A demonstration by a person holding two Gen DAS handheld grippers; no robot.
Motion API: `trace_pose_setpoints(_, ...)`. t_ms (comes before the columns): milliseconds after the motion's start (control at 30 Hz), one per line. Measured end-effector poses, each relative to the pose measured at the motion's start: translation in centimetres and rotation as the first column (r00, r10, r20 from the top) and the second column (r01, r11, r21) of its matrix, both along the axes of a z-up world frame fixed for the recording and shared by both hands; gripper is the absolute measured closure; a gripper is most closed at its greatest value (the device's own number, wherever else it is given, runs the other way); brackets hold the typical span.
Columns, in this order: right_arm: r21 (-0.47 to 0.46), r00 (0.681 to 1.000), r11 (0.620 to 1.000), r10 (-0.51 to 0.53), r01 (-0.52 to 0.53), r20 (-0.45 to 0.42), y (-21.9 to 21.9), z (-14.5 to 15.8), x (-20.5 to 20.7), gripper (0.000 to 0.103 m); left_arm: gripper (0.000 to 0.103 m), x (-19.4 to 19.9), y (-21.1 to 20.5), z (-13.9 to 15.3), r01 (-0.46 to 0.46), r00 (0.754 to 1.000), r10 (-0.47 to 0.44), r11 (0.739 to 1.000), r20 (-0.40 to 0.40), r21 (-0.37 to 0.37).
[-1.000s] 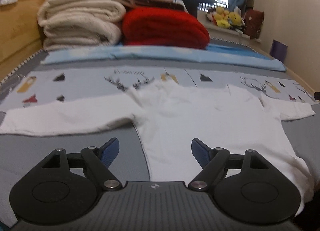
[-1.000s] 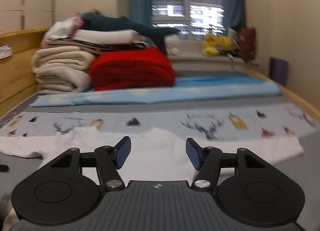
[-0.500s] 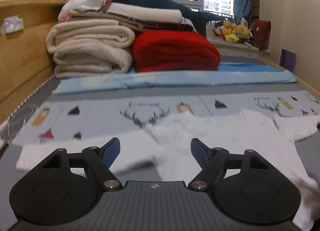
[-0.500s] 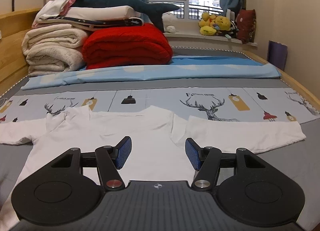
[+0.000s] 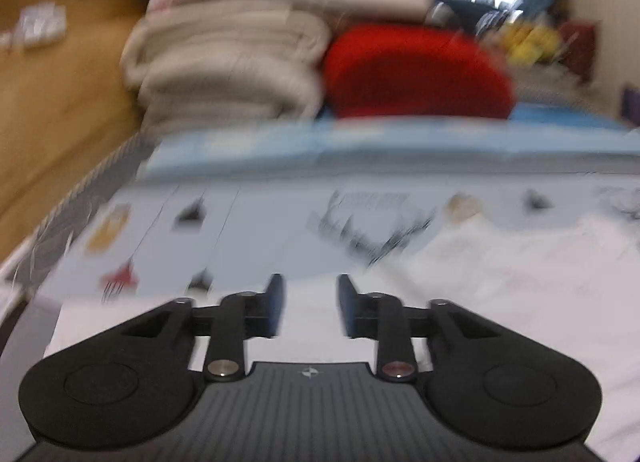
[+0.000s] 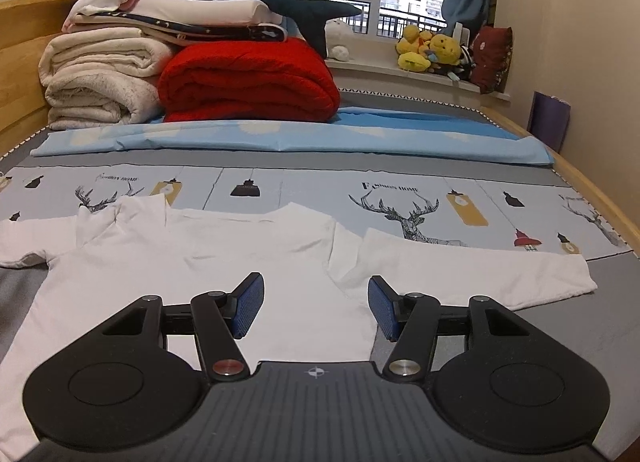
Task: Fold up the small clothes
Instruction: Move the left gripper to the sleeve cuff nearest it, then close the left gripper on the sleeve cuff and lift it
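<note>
A small white cotton shirt with long sleeves (image 6: 192, 262) lies flat on the bed, spread out on the grey sheet with deer pictures (image 6: 400, 197), and it is not folded yet. In the right wrist view the right gripper (image 6: 316, 304) hangs just over the body of the shirt, near where the right sleeve (image 6: 480, 270) starts, and its blue pads (image 6: 248, 304) are spread wide with nothing pinched. The left wrist view is very blurry. There the left gripper (image 5: 310, 308) sits above the left sleeve (image 5: 168, 322), and its jaws have just been closing — they are now close together, but a gap shows between the pads and I see no cloth squeezed in it. It looks like the first fold is about to start at the sleeves. What could go wrong? If the left jaws shut in the air, they may miss the sleeve and grab nothing. If they go too deep, they could pinch the sheet with the shirt and pull both up. If one side lifts and the other does not, the shirt could slide and wrinkle — then the fold would come out crooked. The folded red blanket (image 6: 248, 81) and the cream blankets (image 6: 96, 73) are far back and not in the way.
</note>
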State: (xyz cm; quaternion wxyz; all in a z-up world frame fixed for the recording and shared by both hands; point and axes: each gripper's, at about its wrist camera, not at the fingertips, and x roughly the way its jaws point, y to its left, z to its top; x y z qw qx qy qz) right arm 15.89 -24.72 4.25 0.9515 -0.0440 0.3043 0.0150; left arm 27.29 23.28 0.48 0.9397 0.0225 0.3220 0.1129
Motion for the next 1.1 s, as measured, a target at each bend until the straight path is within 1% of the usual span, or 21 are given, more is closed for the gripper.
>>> trace_pose_setpoints(67, -0.007, 1.0, 1.0, -0.002, 0.002, -0.003, -0.1, -0.1, 0.3, 0.058, 0.075, 0.7, 1.2, -0.2, -0.01, 1.0, 0.011, 1.0, 0.02, -0.018)
trace_pose_setpoints(167, -0.018, 1.0, 1.0, -0.017, 0.017, 0.002, -0.4, -0.2, 1.1, 0.066, 0.075, 1.2, 3.2, -0.6, -0.045, 0.999, 0.046, 0.996, 0.014, -0.073)
trace_pose_setpoints(200, -0.018, 0.999, 0.999, -0.033, 0.033, 0.007, -0.5, -0.2, 1.4, 0.067, 0.075, 1.4, 3.8, -0.7, -0.05, 0.999, 0.051, 0.995, 0.013, -0.088)
trace_pose_setpoints(333, -0.005, 0.996, 0.996, -0.092, 0.092, 0.002, -1.2, -0.5, 2.8, 0.067, 0.072, 1.0, 6.0, -1.3, -0.054, 0.998, 0.055, 0.994, 0.009, -0.097)
trace_pose_setpoints(367, -0.006, 0.995, 0.995, -0.099, 0.099, -0.006, -1.2, -0.7, 3.2, 0.067, 0.068, 0.8, 6.7, -1.4, -0.062, 0.998, 0.062, 0.993, -0.001, -0.105)
trace_pose_setpoints(400, -0.008, 0.994, 0.995, -0.104, 0.104, -0.014, -1.2, -0.9, 3.5, 0.067, 0.061, 0.8, 7.5, -1.8, -0.076, 0.997, 0.075, 0.99, -0.015, -0.118)
trace_pose_setpoints(433, -0.012, 0.994, 0.994, -0.107, 0.106, -0.021, -1.2, -1.1, 3.7, 0.067, 0.057, 0.7, 8.4, -2.2, -0.095, 0.995, 0.092, 0.986, -0.028, -0.135)
trace_pose_setpoints(500, -0.021, 0.994, 0.994, -0.105, 0.104, -0.032, -1.0, -1.4, 4.0, 0.067, 0.049, 0.7, 10.5, -3.0, -0.15, 0.988, 0.142, 0.972, -0.061, -0.179)
trace_pose_setpoints(533, -0.024, 0.994, 0.995, -0.102, 0.101, -0.036, -0.9, -1.6, 4.1, 0.067, 0.048, 0.7, 11.6, -3.5, -0.185, 0.982, 0.172, 0.962, -0.079, -0.202)
trace_pose_setpoints(600, -0.031, 0.995, 0.995, -0.093, 0.092, -0.043, -0.7, -1.9, 4.3, 0.067, 0.046, 0.5, 13.8, -4.3, -0.264, 0.963, 0.242, 0.932, -0.116, -0.249)
trace_pose_setpoints(700, -0.038, 0.995, 0.996, -0.087, 0.085, -0.054, -0.4, -2.2, 4.4, 0.067, 0.043, 0.1, 16.8, -5.6, -0.373, 0.927, 0.332, 0.872, -0.175, -0.318)
trace_pose_setpoints(733, -0.039, 0.995, 0.996, -0.085, 0.083, -0.056, -0.3, -2.2, 4.5, 0.067, 0.043, -0.1, 17.7, -6.1, -0.409, 0.911, 0.361, 0.849, -0.198, -0.336)
trace_pose_setpoints(800, -0.04, 0.995, 0.996, -0.082, 0.079, -0.061, -0.2, -2.3, 4.6, 0.067, 0.043, -0.3, 18.9, -6.8, -0.459, 0.887, 0.401, 0.811, -0.228, -0.362)
trace_pose_setpoints(867, -0.042, 0.995, 0.996, -0.075, 0.073, -0.068, -0.1, -2.4, 4.6, 0.067, 0.043, -0.6, 20.1, -7.4, -0.502, 0.864, 0.434, 0.774, -0.254, -0.386)
trace_pose_setpoints(933, -0.049, 0.995, 0.997, -0.068, 0.064, -0.072, 0.0, -2.5, 4.5, 0.067, 0.043, -0.9, 21.0, -8.0, -0.533, 0.846, 0.458, 0.739, -0.272, -0.411)
trace_pose_setpoints(1000, -0.054, 0.995, 0.997, -0.064, 0.06, -0.077, 0.0, -2.6, 4.5, 0.067, 0.04, -0.9, 21.7, -8.4, -0.55, 0.835, 0.473, 0.709, -0.281, -0.442)
trace_pose_setpoints(1067, -0.054, 0.995, 0.997, -0.066, 0.062, -0.081, -0.1, -2.6, 4.5, 0.067, 0.037, -1.1, 22.1, -8.6, -0.557, 0.83, 0.484, 0.69, -0.277, -0.463)
trace_pose_setpoints(1100, -0.053, 0.994, 0.997, -0.069, 0.064, -0.081, -0.1, -2.6, 4.5, 0.067, 0.036, -1.1, 22.2, -8.6, -0.562, 0.826, 0.492, 0.684, -0.275, -0.465)
